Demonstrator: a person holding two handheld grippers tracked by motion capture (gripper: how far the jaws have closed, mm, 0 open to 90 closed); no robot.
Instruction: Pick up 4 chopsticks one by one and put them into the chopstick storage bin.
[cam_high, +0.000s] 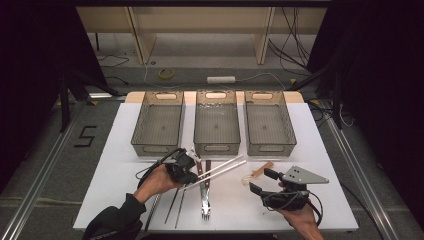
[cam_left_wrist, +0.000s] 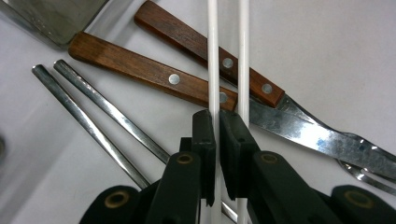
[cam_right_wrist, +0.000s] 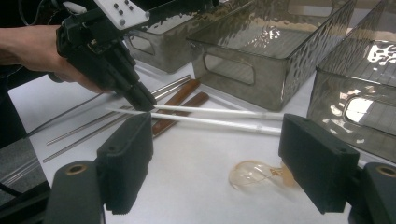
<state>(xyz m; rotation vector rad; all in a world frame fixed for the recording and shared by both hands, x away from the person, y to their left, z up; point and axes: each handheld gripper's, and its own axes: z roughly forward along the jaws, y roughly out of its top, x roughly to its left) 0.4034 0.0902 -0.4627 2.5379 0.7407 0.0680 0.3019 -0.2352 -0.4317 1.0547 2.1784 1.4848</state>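
One white chopstick (cam_left_wrist: 213, 56) between left gripper (cam_left_wrist: 216, 123) jaws.

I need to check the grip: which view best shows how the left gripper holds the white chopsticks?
The left gripper view: the left gripper clamps one of the white chopsticks, the other running beside it. The right gripper view shows that grip side-on; the high view shows it small.

Three grey bins (cam_high: 216, 122), scattered utensils (cam_high: 205, 192).
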